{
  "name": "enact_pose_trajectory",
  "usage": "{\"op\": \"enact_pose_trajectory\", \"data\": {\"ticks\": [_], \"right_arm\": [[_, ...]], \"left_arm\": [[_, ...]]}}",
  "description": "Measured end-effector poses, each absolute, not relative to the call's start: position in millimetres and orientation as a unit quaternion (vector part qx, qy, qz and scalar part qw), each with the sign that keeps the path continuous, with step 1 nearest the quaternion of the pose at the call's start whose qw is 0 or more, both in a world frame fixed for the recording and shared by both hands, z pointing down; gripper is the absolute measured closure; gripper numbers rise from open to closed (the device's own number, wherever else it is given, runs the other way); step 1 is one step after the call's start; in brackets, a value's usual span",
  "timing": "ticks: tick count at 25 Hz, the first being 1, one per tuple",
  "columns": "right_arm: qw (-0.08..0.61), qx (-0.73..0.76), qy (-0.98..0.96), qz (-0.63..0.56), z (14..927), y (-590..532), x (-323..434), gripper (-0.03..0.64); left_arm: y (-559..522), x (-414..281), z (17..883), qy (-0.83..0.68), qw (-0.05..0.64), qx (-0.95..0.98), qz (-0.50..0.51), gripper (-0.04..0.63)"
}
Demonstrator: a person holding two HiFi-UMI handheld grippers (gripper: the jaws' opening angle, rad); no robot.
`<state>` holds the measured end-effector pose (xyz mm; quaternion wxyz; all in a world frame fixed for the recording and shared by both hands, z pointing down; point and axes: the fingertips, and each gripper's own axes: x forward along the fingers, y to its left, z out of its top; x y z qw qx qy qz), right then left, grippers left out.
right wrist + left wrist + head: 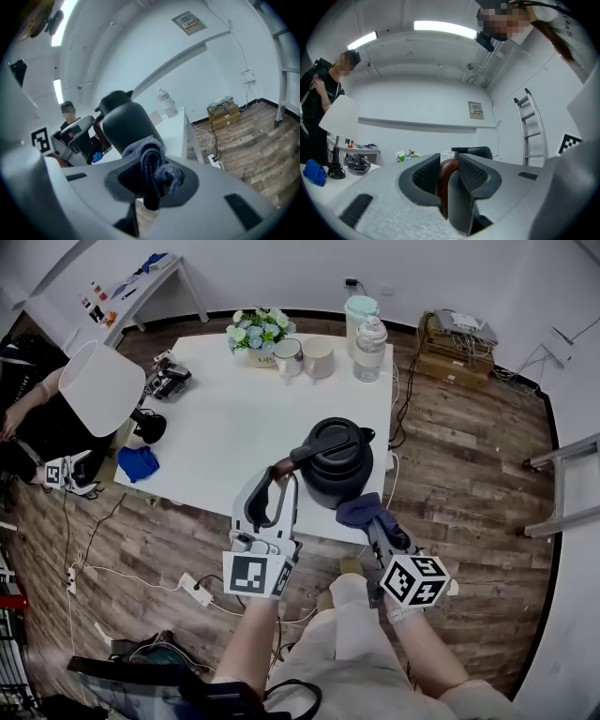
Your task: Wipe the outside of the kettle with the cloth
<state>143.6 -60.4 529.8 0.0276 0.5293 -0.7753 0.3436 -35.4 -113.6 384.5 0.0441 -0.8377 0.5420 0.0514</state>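
Note:
A black kettle point(337, 463) stands near the front edge of the white table point(244, 418). Its brown-ended handle point(282, 468) points to the left, and my left gripper point(281, 476) is shut on that handle point(446, 178). My right gripper point(367, 515) is shut on a dark blue cloth point(356, 510), bunched between the jaws and pressed against the kettle's lower right side. In the right gripper view the cloth point(151, 164) touches the kettle body point(127, 123).
At the table's back stand a flower pot point(258, 334), two cups point(305, 356), a water bottle point(369, 349) and a lidded jug point(360, 311). A white lamp point(101, 388) and a blue cloth point(138, 463) are at the left edge. A person point(28, 418) sits at left. Cables and power strips point(195, 591) lie on the floor.

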Motion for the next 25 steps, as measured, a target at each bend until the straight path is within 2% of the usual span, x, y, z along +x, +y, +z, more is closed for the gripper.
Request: {"op": "enact_pose_trajectory", "data": {"ticks": [5,10,13,15,18,25], "right_arm": [[0.009,0.494,-0.826,0.272,436,-64,163,0.555],[-0.096,0.425,-0.869,0.235,338,-80,158,0.554],[-0.118,0.394,-0.880,0.239,335,-92,153,0.555],[-0.108,0.389,-0.869,0.286,364,-104,151,0.554],[-0.053,0.404,-0.853,0.326,422,-116,153,0.555],[0.019,0.385,-0.853,0.353,491,-141,157,0.555]], "left_arm": [[-112,-35,386,0.545,0.035,-0.837,0.047,0.488],[-107,-30,372,0.548,0.048,-0.834,0.040,0.488],[-108,-18,353,0.531,0.073,-0.843,0.042,0.488],[-114,-11,346,0.526,0.060,-0.847,0.049,0.488],[-121,-8,340,0.526,0.040,-0.848,0.054,0.488],[-134,-6,329,0.533,0.074,-0.843,0.015,0.488]]}}
